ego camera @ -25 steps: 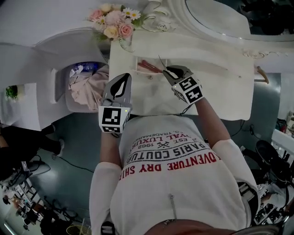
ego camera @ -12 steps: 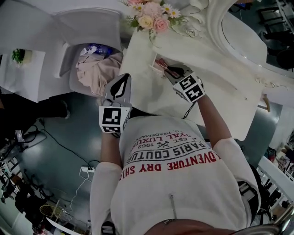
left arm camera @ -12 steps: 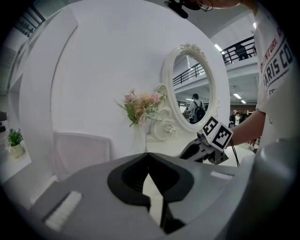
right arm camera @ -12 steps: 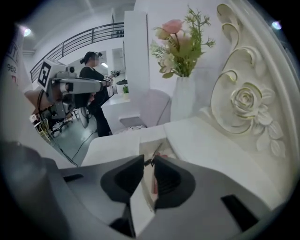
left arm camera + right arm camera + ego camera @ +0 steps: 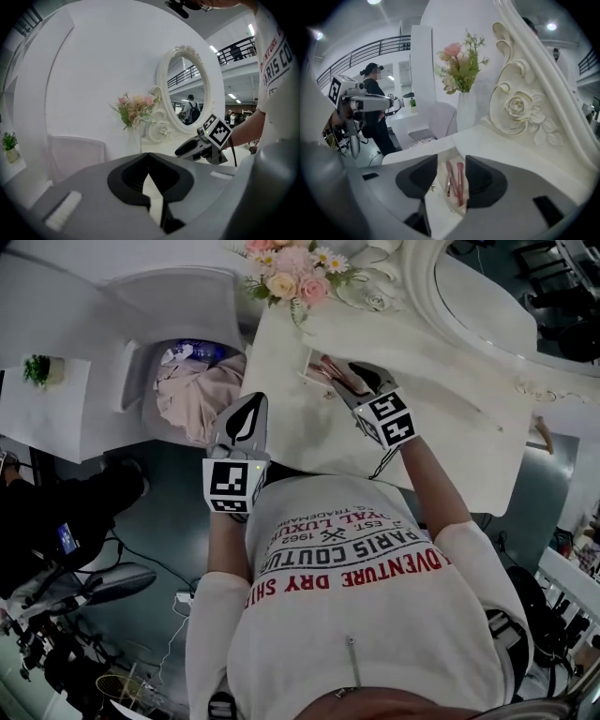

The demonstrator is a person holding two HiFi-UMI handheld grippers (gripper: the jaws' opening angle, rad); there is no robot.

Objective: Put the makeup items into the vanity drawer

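Pink brushes [image 5: 460, 183] in open drawer [image 5: 442, 164]

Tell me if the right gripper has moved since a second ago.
No: right gripper stays at the drawer's right end; only the view swung. Its jaws are opening, nothing gripped, above the brushes.

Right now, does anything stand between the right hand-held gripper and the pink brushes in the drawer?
Nothing visible does. The right hand-held gripper, jaws opening and empty, looks at the slim pink makeup brushes in the open white drawer.
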